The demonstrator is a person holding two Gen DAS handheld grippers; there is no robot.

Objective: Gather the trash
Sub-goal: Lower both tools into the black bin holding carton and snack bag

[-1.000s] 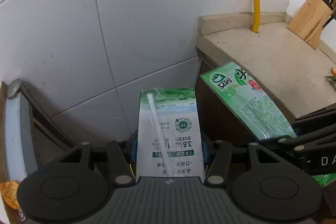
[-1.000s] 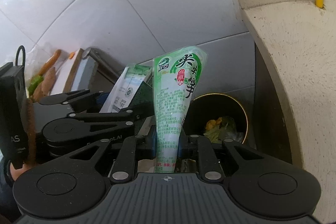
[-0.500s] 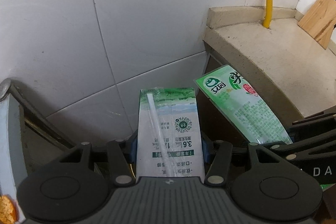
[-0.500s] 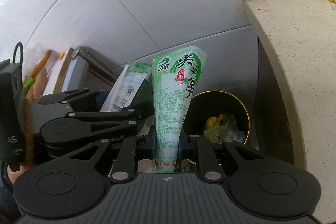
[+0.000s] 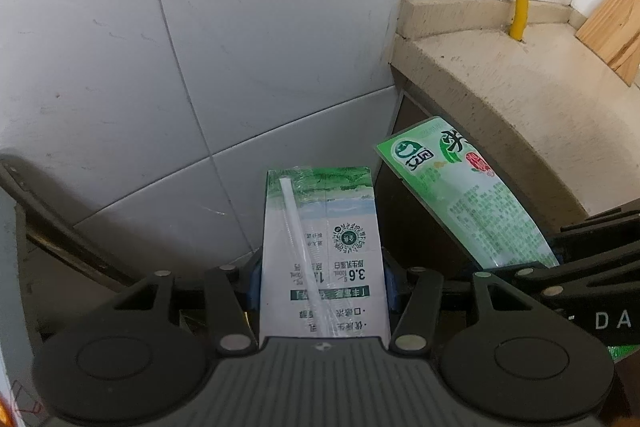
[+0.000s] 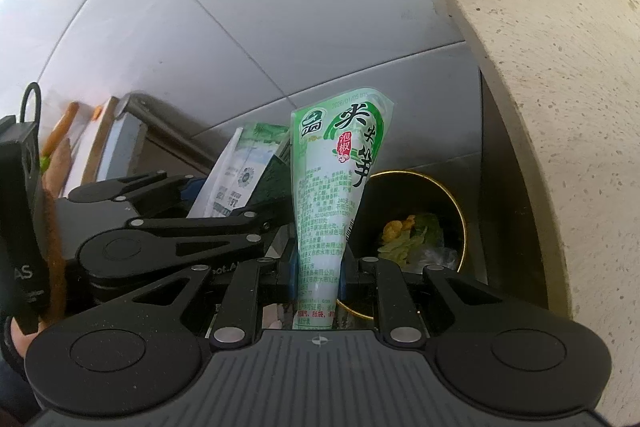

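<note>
Both wrist views angled down, close; sharing tiled wall [image 5: 248, 39], counter [image 6: 560, 107].

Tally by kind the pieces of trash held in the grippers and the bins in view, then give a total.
Milk cartons: 1, the milk carton clamped in the left gripper.
Snack pouches: 1, the green snack pouch clamped in the right gripper.
Bins: 1, the gold-rimmed bin with scraps inside.
Total: 3
</note>
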